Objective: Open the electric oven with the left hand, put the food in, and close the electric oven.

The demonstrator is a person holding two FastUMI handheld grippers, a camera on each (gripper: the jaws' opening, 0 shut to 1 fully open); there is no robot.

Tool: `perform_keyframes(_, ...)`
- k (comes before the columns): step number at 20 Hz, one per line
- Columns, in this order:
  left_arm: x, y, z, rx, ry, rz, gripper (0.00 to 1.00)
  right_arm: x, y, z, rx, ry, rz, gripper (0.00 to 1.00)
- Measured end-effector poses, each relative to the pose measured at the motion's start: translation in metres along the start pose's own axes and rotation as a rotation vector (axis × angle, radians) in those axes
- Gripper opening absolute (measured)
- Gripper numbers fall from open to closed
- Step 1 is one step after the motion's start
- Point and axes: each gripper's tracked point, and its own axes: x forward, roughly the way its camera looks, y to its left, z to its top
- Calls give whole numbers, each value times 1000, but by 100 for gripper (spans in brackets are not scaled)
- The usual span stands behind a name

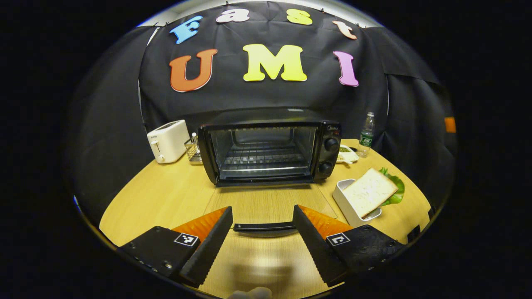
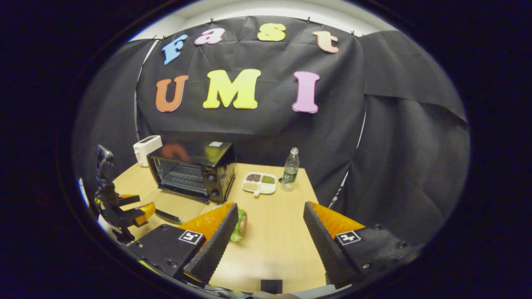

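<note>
In the left gripper view the left gripper (image 1: 262, 224) is held low over the wooden table (image 1: 166, 199), level and aimed straight at the oven, jaws wide with nothing between them. Just past its fingertips lies the door handle (image 1: 264, 227), its long axis running crosswise between the fingers. The glass door (image 1: 270, 201) is folded down flat toward the camera. Beyond it the electric oven (image 1: 270, 151) faces the gripper, cavity open, wire rack showing. The sandwich (image 1: 372, 191) leans tilted in a white tray (image 1: 347, 205) right of the door. In the right gripper view the right gripper (image 2: 270, 218) hovers over the table, jaws wide and empty, pointing toward a water bottle (image 2: 291, 168) and a divided plate (image 2: 259, 183)
</note>
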Motion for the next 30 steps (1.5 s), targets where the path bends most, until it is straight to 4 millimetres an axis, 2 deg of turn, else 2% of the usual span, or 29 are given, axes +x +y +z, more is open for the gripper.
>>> perform_keyframes(1,-11,4,11,5,-16,3,96,9,3,-12,18,26,20,100)
perform_keyframes(2,-21,8,23,4,-36,8,96,19,7,-25,35,56,39,95)
perform_keyframes(4,-42,13,46,-5,-67,21,96,39,16,-49,69,109,104,95)
perform_keyframes(7,-66,13,76,-31,-99,41,96,71,36,-77,118,207,227,93)
perform_keyframes(8,-72,11,85,-37,-110,47,96,82,43,-82,145,240,275,97)
perform_keyframes(9,-77,10,92,-34,-123,57,96,93,49,-87,176,267,318,97)
perform_keyframes(10,-82,9,98,-35,-127,71,95,106,55,-91,214,298,353,97)
perform_keyframes(11,-86,6,102,-38,-131,83,96,116,61,-96,242,334,393,84)
perform_keyframes(13,-89,5,104,-47,-122,119,96,139,69,-100,292,388,463,84)
perform_keyframes(14,-89,3,106,-48,-120,136,96,150,73,-101,301,408,489,96)
perform_keyframes(16,-89,-1,107,-54,-105,168,96,163,77,-104,299,449,539,95)
perform_keyframes(17,-85,-4,109,-56,-100,183,96,169,83,-103,301,463,570,82)
perform_keyframes(21,-82,-7,112,-70,-85,236,96,184,97,-104,303,531,645,75)
perform_keyframes(22,-81,-8,114,-61,-87,247,96,188,98,-103,307,540,652,82)
perform_keyframes(23,-81,-9,115,-54,-87,257,96,187,100,-103,311,544,666,67)
perform_keyframes(24,-83,-10,117,-50,-91,265,96,188,98,-104,305,553,672,77)
perform_keyframes(25,-82,-10,119,-53,-92,272,96,189,96,-103,311,555,675,61)
perform_keyframes(26,-82,-10,119,-58,-94,277,95,189,97,-101,316,562,689,50)
perform_keyframes(27,-82,-11,118,-63,-92,280,95,188,97,-103,324,568,694,52)
perform_keyframes(28,-82,-12,117,-65,-93,280,95,187,97,-103,327,572,696,45)
perform_keyframes(30,-84,-10,115,-66,-92,275,95,183,97,-99,336,568,691,39)
